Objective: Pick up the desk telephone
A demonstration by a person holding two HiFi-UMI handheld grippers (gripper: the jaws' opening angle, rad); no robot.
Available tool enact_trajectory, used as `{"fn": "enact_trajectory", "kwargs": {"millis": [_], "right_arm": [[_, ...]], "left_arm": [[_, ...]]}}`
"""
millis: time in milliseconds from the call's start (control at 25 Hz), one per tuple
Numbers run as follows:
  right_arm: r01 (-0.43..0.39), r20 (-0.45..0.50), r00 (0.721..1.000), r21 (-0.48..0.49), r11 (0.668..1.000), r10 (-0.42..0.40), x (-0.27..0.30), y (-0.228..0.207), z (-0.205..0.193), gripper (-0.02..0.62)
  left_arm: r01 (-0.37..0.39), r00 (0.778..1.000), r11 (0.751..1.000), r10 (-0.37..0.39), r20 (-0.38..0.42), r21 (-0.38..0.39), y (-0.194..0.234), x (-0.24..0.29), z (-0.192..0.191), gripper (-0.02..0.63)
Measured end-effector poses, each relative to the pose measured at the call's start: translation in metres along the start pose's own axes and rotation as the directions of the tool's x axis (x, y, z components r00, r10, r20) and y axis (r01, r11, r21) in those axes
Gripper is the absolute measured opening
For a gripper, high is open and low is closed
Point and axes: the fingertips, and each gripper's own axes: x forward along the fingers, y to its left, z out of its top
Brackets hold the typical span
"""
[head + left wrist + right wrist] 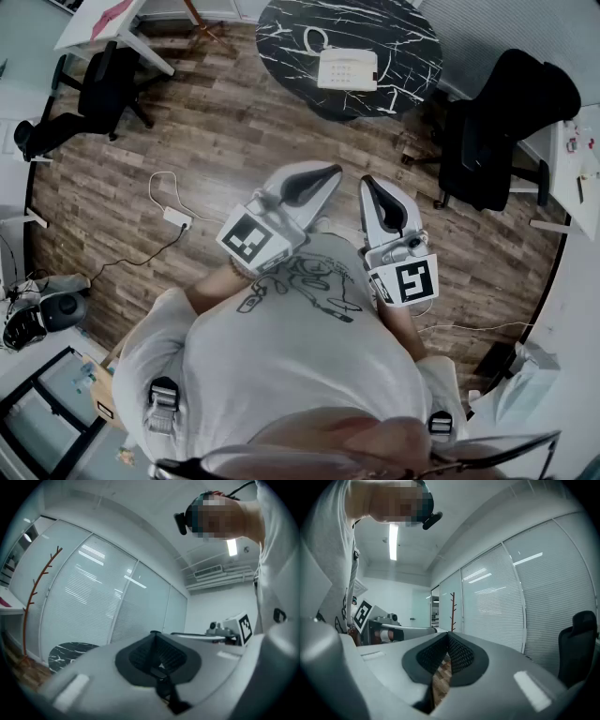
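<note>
A white desk telephone (pixel 348 68) with a coiled cord rests on a round black marble table (pixel 281 47) at the top of the head view, well ahead of me. My left gripper (pixel 330 172) is held level at chest height, its jaws shut with nothing between them. Beside it, my right gripper (pixel 367 182) is also shut and empty. In the left gripper view the left gripper (pixel 154 633) points at glass walls, with an edge of the marble table (pixel 70 651) low on the left. The right gripper (pixel 447 635) faces blinds.
A black office chair (pixel 497 131) stands right of the table, another chair (pixel 89 98) at the left by a white desk (pixel 103 23). A white cable and adapter (pixel 176 217) lie on the wood floor. A coat stand (pixel 33 597) rises by the glass wall.
</note>
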Motion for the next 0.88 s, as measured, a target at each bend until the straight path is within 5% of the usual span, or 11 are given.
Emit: {"fn": "enact_trajectory", "kwargs": {"millis": [880], "right_arm": [[-0.074,-0.027,0.997,0.012,0.997,0.075,-0.030,-0.024,-0.024,0.006]], "left_arm": [[-0.080,0.996,0.996,0.079,-0.036,-0.036,-0.024,0.023,-0.033,0.000]]}}
